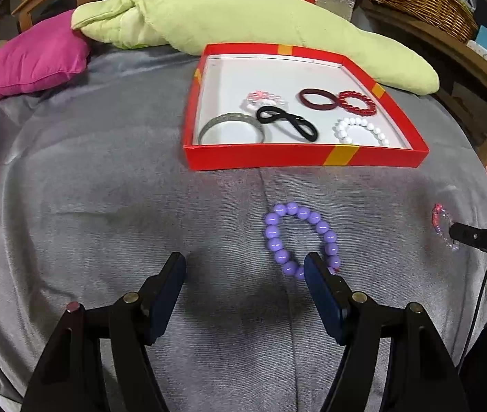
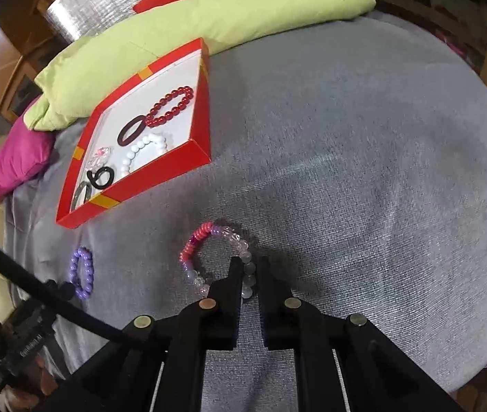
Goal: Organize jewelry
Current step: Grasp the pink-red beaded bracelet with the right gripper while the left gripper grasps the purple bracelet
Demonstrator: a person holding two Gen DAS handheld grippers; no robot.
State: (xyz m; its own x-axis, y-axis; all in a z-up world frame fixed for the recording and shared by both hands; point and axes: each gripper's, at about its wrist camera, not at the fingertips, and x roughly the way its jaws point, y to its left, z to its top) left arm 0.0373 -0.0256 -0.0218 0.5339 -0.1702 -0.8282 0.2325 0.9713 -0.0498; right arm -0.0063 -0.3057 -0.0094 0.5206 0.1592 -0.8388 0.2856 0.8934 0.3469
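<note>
Low in the right wrist frame, the right gripper (image 2: 251,267) is pinched on the pink-and-clear bracelet (image 2: 209,254), so it's best lifted gently toward the red box (image 2: 205,110) upper left. Left gripper (image 1: 245,267) is spread beside the purple bracelet (image 1: 298,238).

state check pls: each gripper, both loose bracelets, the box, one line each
left gripper: open, holding nothing, one finger beside the purple bracelet
right gripper: fingers nearly closed around the pink and clear bracelet's beads
purple bracelet: flat on the grey blanket, outside the box
pink and clear bracelet: on the blanket, not lifted
red box: open, six pieces inside
</note>
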